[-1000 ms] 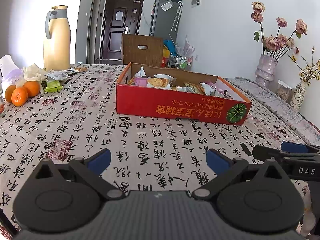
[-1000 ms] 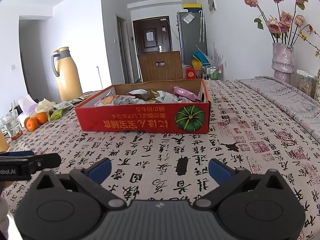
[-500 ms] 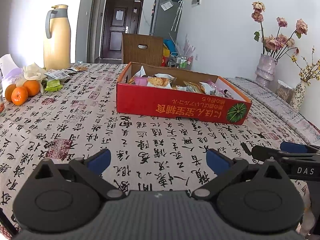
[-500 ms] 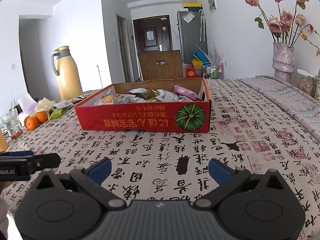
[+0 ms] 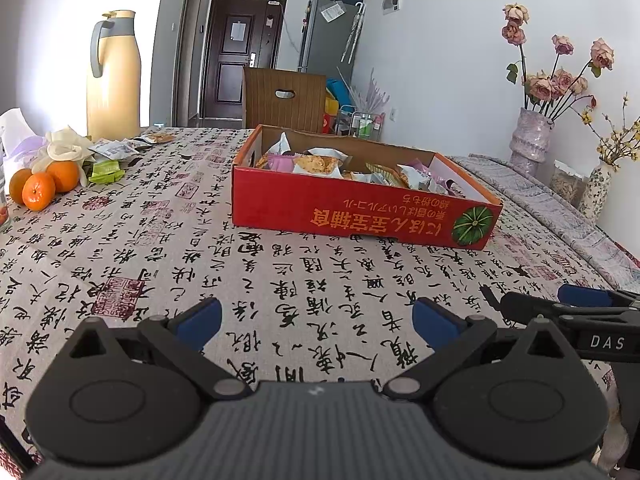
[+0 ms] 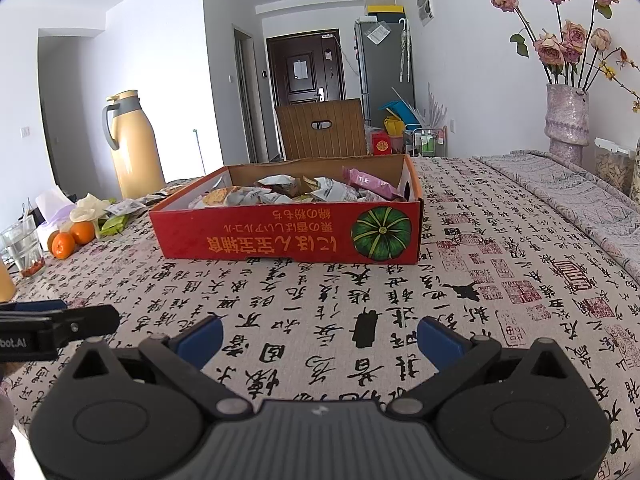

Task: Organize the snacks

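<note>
A red cardboard box (image 5: 360, 216) (image 6: 288, 240) with a green pumpkin print stands on the table ahead and holds several snack packets (image 5: 316, 164) (image 6: 280, 192), one of them pink (image 6: 368, 182). More loose packets (image 5: 116, 148) (image 6: 124, 210) lie at the far left by the thermos. My left gripper (image 5: 316, 320) is open and empty, low over the cloth well short of the box. My right gripper (image 6: 318, 336) is open and empty too, beside it; it shows at the right edge of the left wrist view (image 5: 560, 308).
A cream thermos (image 5: 114, 76) (image 6: 134, 144), oranges (image 5: 40, 188) (image 6: 72, 238), tissue and a glass (image 6: 24, 248) sit at the left. Vases of dried flowers (image 5: 532, 140) (image 6: 566, 120) stand at the right. A wooden chair (image 6: 322, 128) stands behind the table.
Both views have risen very slightly; otherwise nothing has visibly changed and both grippers stay open.
</note>
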The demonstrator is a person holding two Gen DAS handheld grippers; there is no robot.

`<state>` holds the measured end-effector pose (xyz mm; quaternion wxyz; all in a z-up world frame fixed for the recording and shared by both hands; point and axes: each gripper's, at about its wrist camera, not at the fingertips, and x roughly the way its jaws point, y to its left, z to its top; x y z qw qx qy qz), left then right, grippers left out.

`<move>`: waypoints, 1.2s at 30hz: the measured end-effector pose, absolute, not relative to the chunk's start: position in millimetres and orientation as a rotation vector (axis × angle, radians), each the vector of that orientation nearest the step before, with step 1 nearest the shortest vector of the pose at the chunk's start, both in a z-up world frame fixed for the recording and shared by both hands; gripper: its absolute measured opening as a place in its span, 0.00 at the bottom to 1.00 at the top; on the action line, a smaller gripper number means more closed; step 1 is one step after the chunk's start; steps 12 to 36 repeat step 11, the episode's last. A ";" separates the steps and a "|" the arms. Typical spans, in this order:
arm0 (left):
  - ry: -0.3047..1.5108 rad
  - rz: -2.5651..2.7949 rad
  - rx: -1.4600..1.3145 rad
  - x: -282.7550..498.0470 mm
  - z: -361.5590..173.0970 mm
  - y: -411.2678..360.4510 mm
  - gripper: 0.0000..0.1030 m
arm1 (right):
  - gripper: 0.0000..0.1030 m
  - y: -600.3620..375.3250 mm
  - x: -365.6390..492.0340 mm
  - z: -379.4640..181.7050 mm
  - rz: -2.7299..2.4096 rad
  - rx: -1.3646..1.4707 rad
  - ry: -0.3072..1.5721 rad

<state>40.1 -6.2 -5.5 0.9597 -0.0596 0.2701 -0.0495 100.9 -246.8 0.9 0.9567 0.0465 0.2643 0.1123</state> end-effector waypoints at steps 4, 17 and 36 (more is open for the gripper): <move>0.547 -0.099 -0.124 39.7 -5.0 -6.0 1.00 | 1.00 -246.0 101.4 -2.0 0.227 0.094 0.541; 0.535 -0.101 -0.136 39.6 -3.2 -4.2 1.00 | 1.00 -247.2 102.7 -4.3 0.230 0.095 0.551; 0.535 -0.101 -0.136 39.6 -3.2 -4.2 1.00 | 1.00 -247.2 102.7 -4.3 0.230 0.095 0.551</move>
